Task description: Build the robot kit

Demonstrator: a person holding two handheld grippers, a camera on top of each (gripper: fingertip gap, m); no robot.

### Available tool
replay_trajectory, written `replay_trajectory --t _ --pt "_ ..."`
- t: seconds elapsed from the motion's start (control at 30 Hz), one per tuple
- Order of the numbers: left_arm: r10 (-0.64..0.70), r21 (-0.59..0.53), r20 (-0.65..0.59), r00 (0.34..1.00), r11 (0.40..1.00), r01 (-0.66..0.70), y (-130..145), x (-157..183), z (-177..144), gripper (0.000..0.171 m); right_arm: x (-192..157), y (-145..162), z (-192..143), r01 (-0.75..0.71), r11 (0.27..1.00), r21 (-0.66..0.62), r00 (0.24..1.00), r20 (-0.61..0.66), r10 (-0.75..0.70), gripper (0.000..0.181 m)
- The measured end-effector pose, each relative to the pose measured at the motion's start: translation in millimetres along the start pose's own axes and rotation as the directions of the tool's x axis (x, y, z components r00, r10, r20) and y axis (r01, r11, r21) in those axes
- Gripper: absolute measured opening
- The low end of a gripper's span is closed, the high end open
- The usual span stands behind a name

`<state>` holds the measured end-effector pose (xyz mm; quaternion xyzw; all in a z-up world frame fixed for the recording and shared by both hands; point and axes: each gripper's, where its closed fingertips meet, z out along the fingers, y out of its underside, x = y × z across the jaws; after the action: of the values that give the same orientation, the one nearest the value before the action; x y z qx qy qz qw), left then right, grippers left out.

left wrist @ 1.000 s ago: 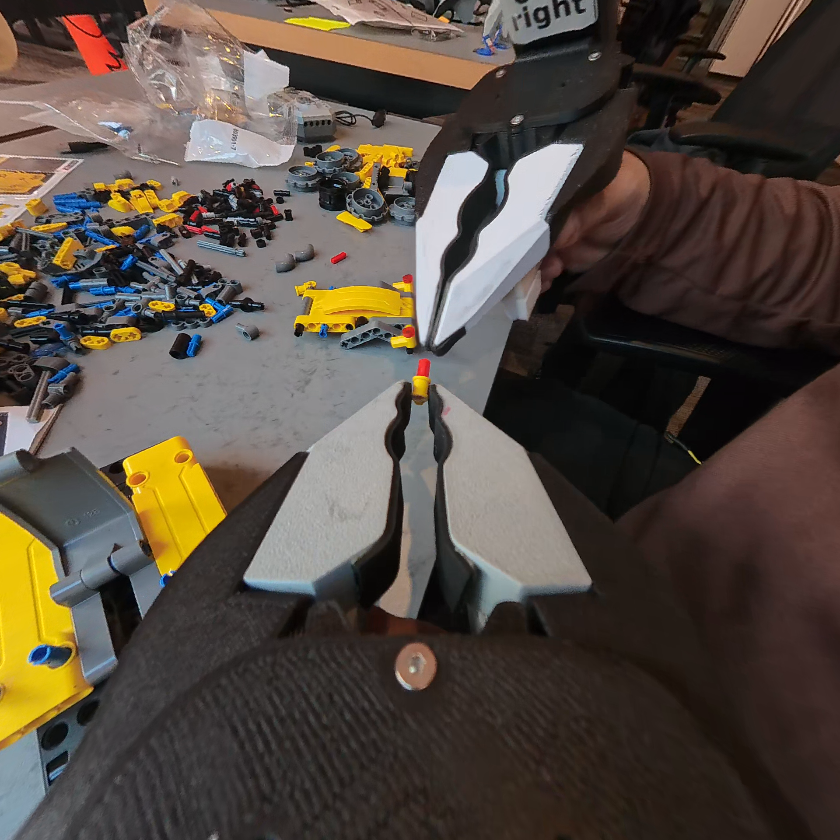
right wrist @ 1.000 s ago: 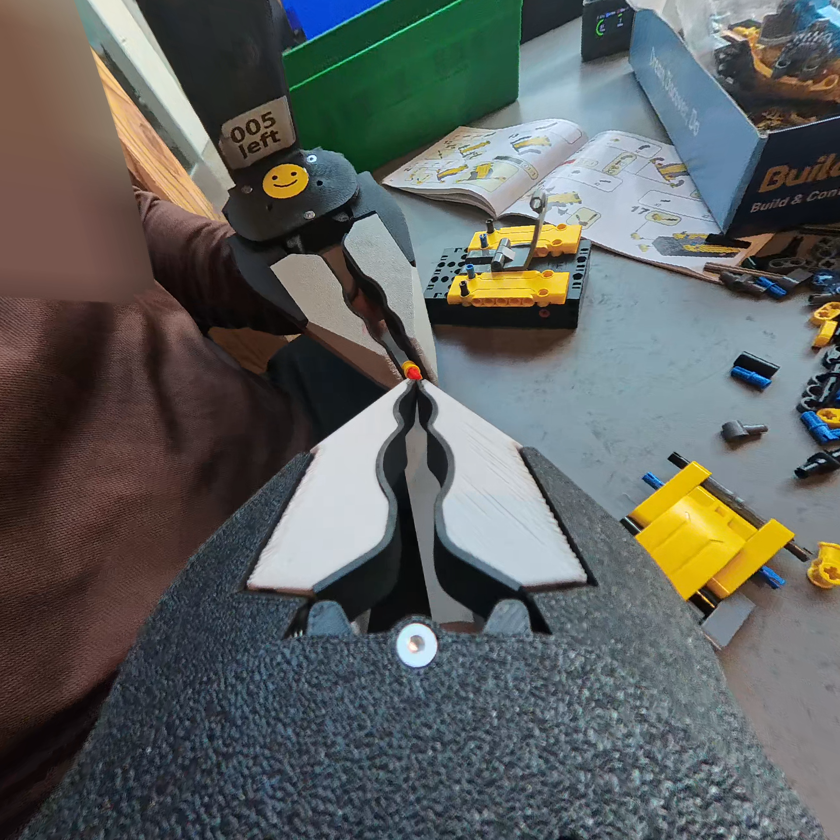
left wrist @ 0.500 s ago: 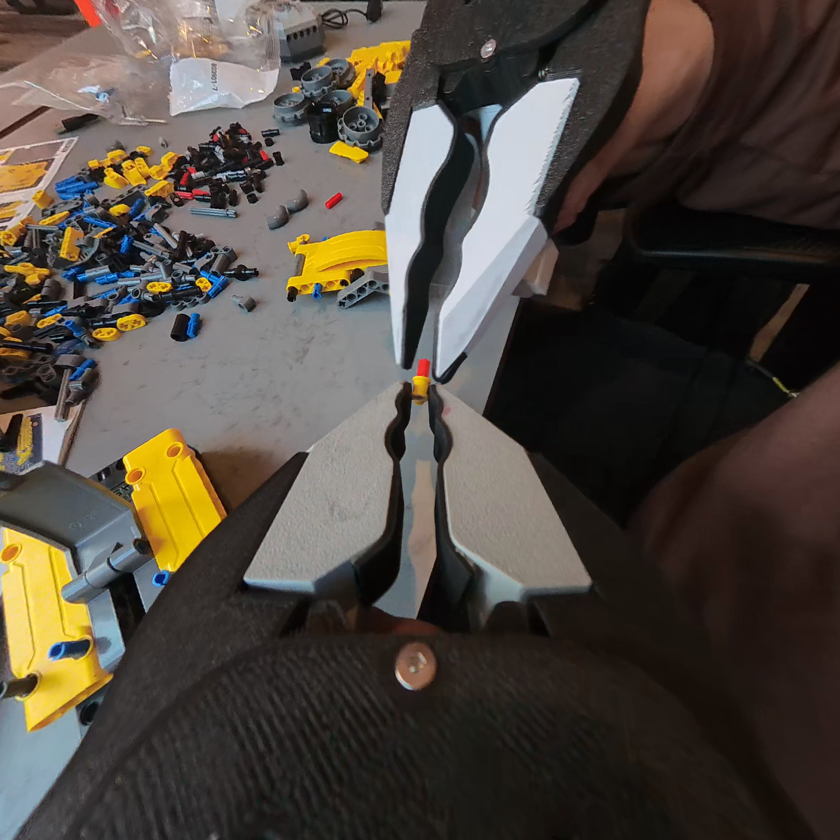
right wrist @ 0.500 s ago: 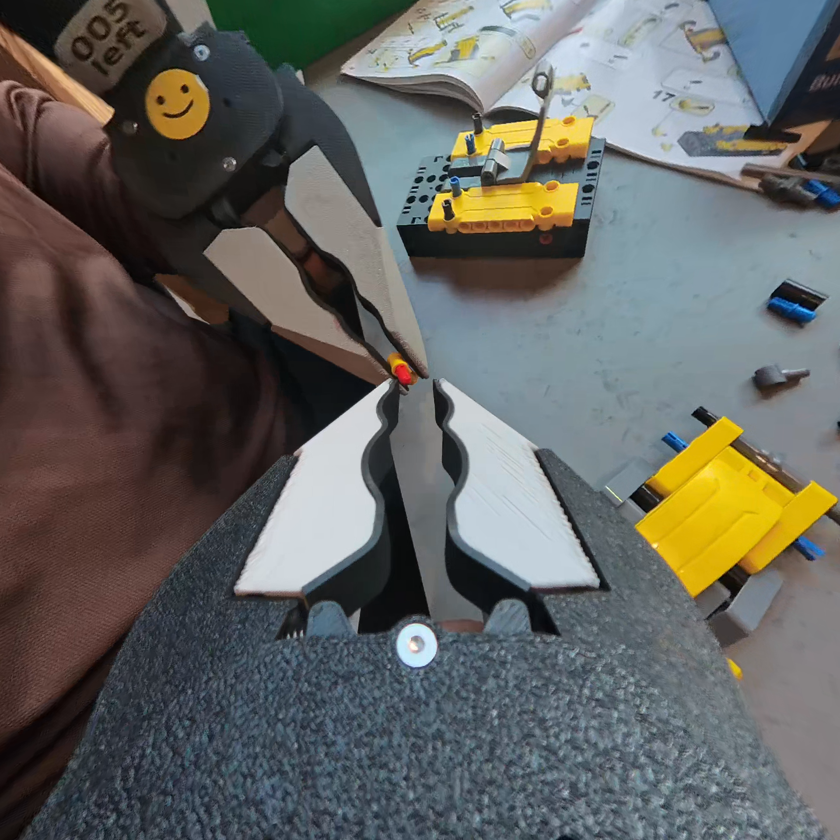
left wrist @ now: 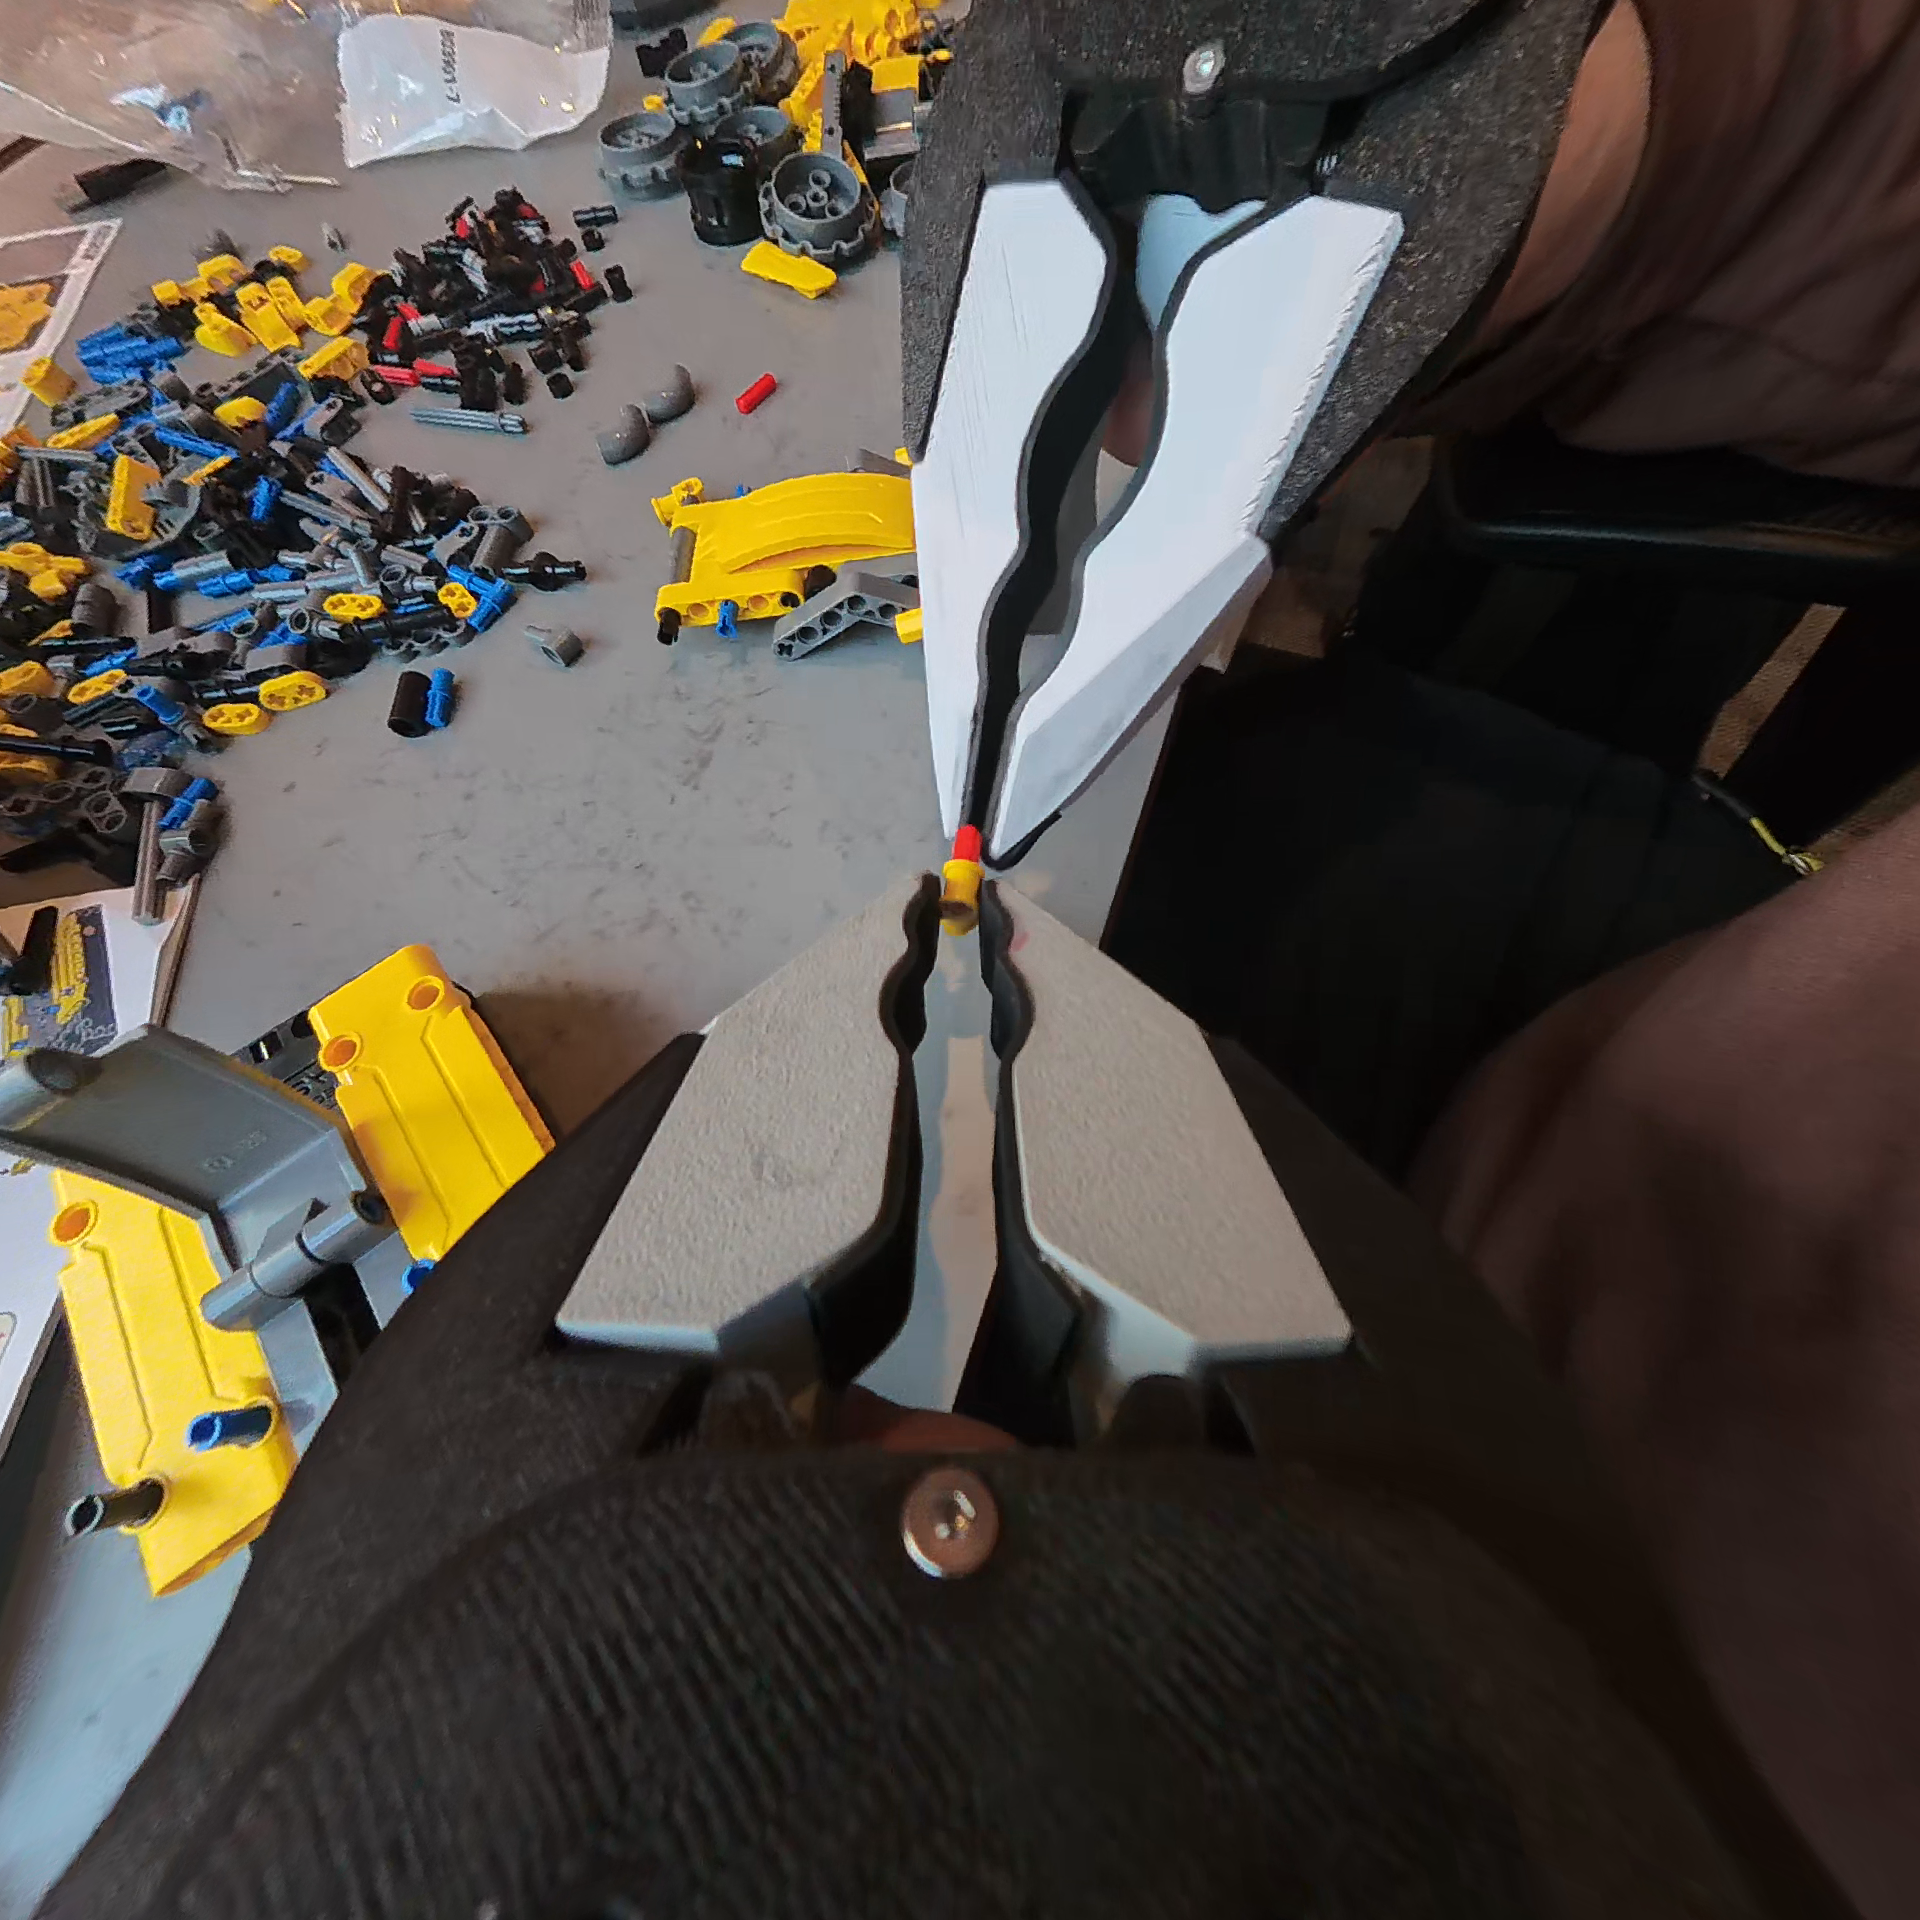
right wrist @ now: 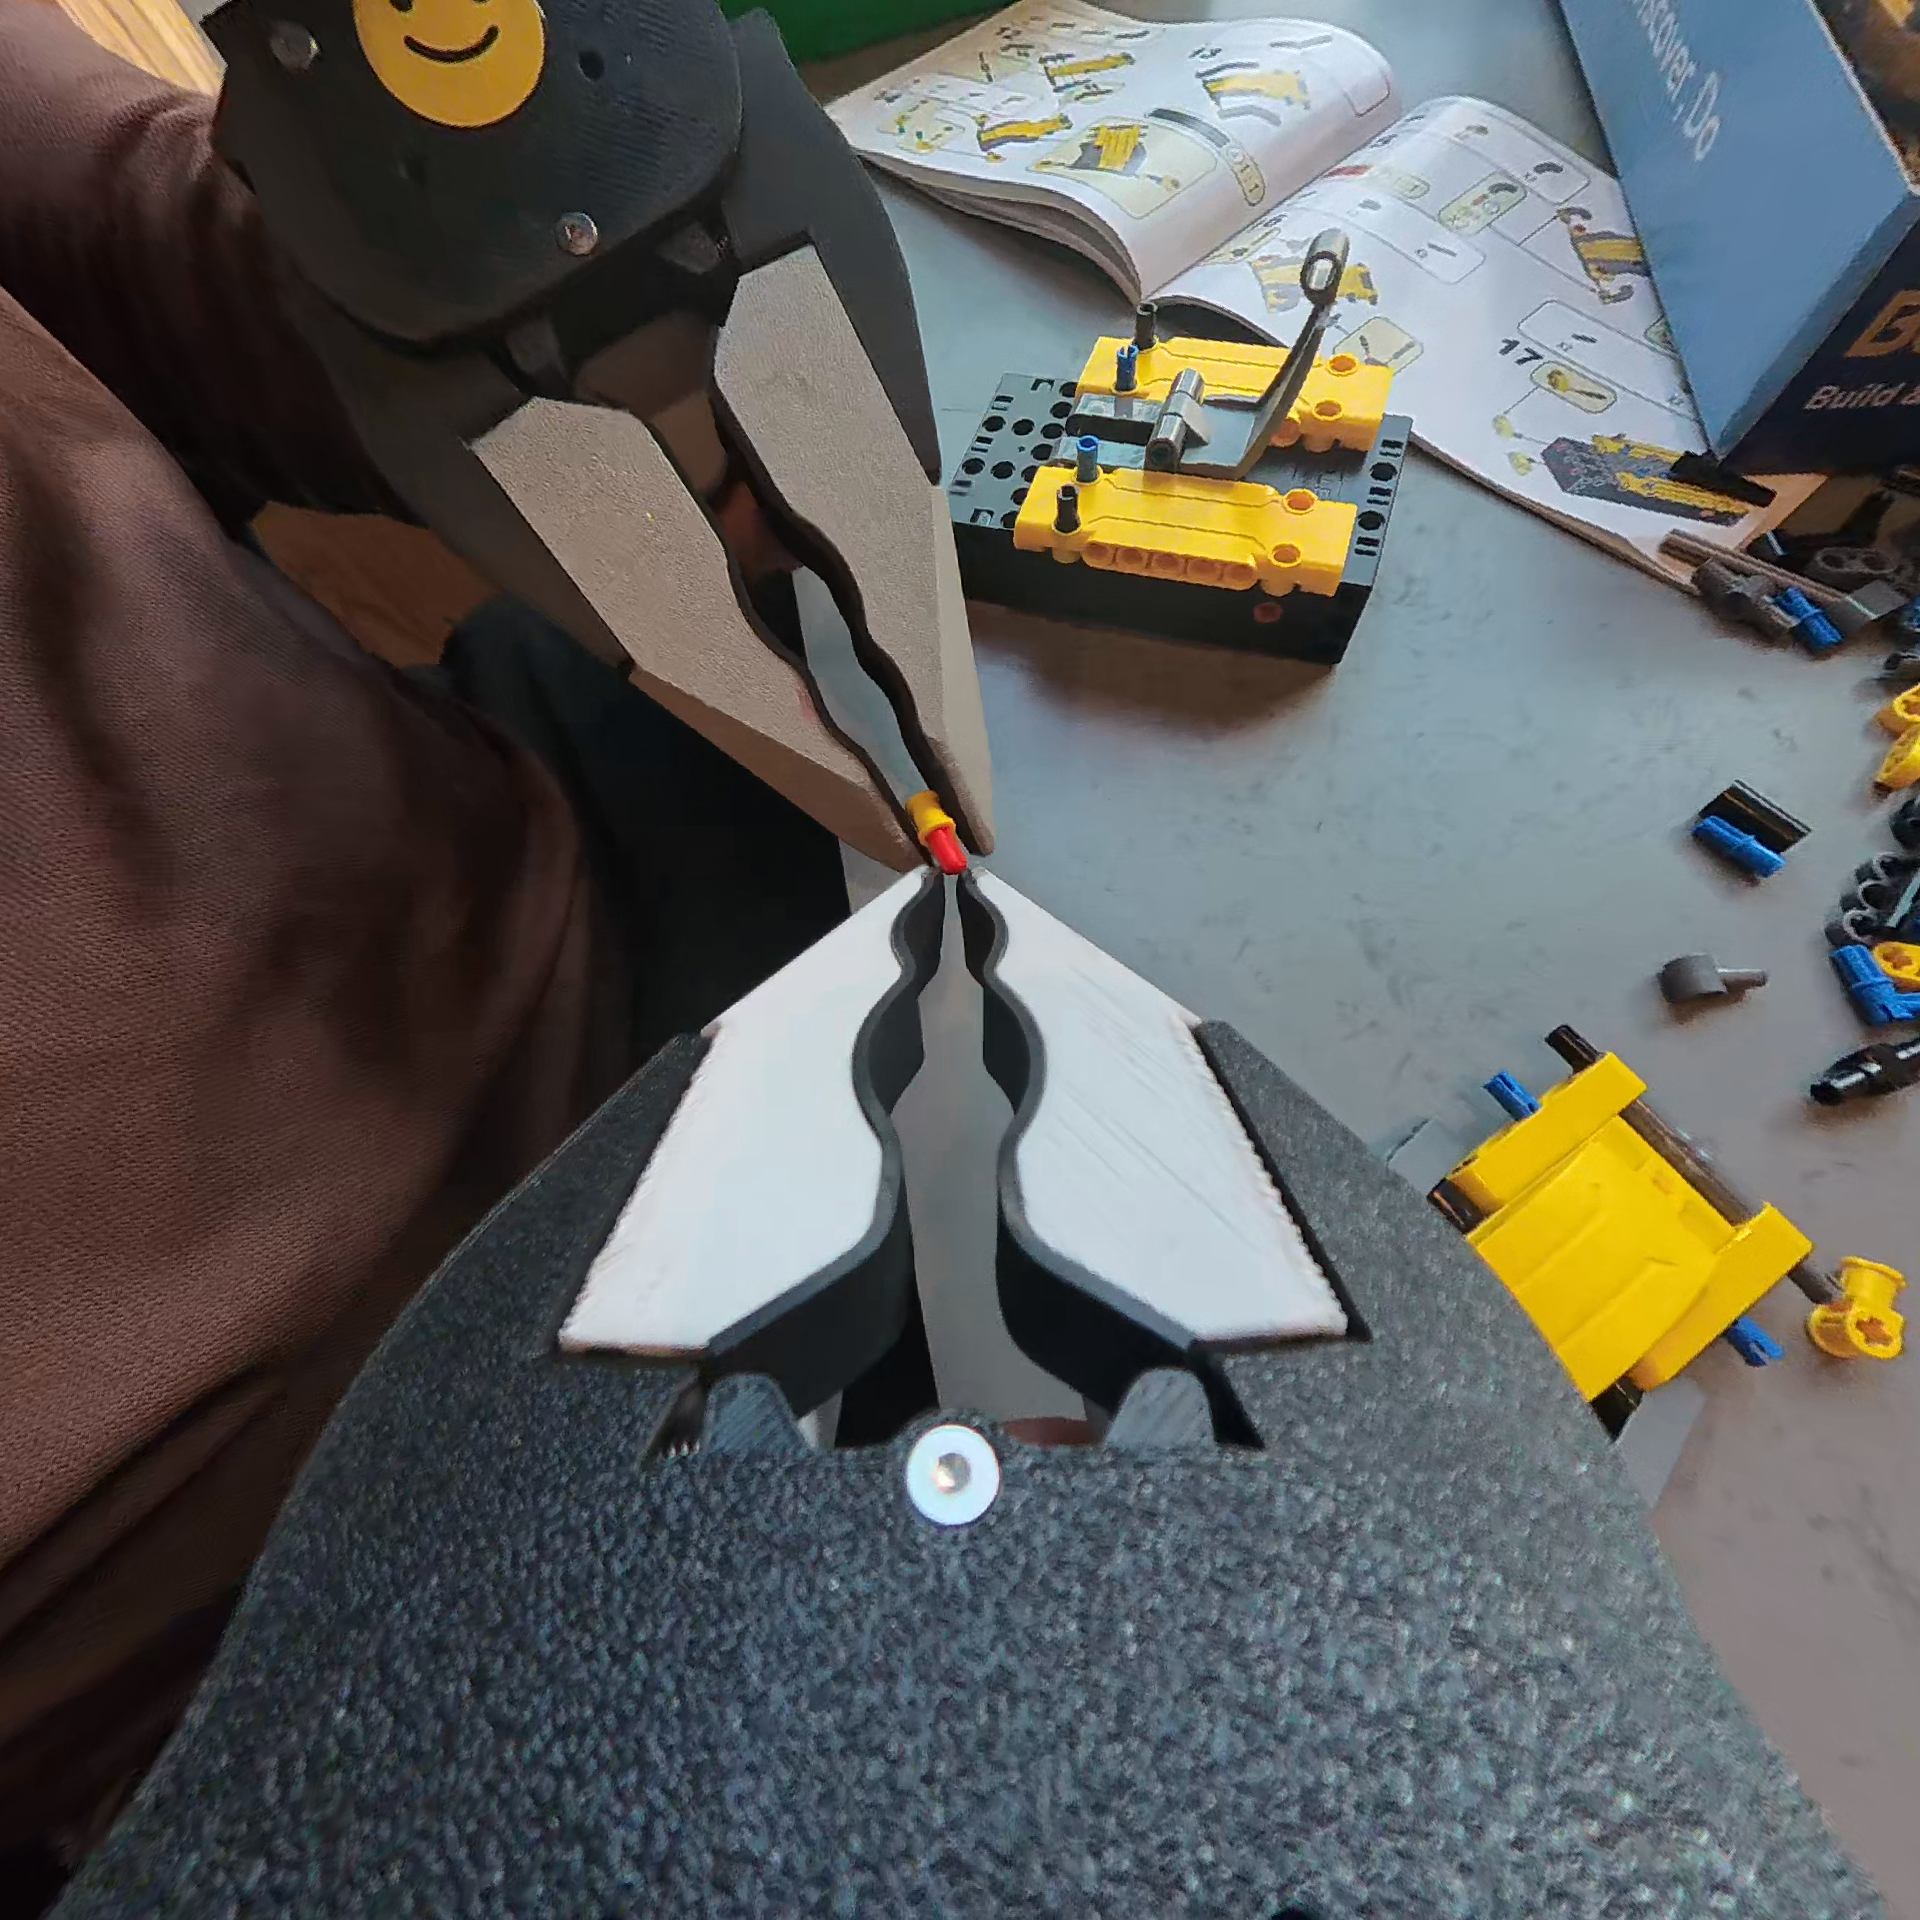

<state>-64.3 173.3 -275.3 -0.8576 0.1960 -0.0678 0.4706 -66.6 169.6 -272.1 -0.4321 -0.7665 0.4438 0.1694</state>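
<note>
My left gripper [left wrist: 961,902] is shut on a small yellow connector [left wrist: 958,889] with a red pin [left wrist: 966,840] sticking out of its front. It holds the piece in the air over the front edge of the grey table [left wrist: 582,810]. My right gripper [right wrist: 943,881] faces it tip to tip, and its white fingers have closed to a narrow slit on the end of the red pin [right wrist: 943,852]. The right gripper also shows in the left wrist view [left wrist: 977,831], and the left gripper shows in the right wrist view [right wrist: 940,831].
A pile of loose parts [left wrist: 260,499], a yellow curved assembly [left wrist: 790,540] and grey wheels [left wrist: 769,177] lie on the table. A black and yellow base with a grey lever [right wrist: 1184,499], an open booklet [right wrist: 1299,156] and a blue box [right wrist: 1766,208] are nearby. Brown sleeves flank the grippers. My two grippers' fingertips are within a few centimetres of each other.
The right gripper opened, moved up onto the red pin and closed on its end. The left gripper kept its hold on the yellow connector, and both drew closer to the table.
</note>
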Motion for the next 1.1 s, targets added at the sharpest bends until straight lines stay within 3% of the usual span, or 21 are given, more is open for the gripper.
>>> replay_trajectory --t 0.53,0.67,0.9,1.1 --pt "0.002 0.02 0.042 0.999 1.0 -0.003 0 -4 2 0.004 5 3 2 -0.055 0.998 0.001 0.998 -0.007 0.055 0.0" --pt "-0.024 0.066 0.054 0.998 0.998 0.021 -5 -8 2 0.004 3 -7 -5 -0.112 0.991 0.071 0.993 0.039 0.11 0.002" --pt "-0.102 0.247 -0.05 0.993 0.963 0.112 -28 -6 -13 0.004 2 -37 -33 -0.175 0.947 0.271 0.981 0.135 0.143 0.003" --pt "-0.086 0.337 -0.093 0.992 0.935 0.112 -38 -1 -20 0.004 -5 -43 -34 -0.177 0.937 0.301 0.977 0.173 0.129 0.009"
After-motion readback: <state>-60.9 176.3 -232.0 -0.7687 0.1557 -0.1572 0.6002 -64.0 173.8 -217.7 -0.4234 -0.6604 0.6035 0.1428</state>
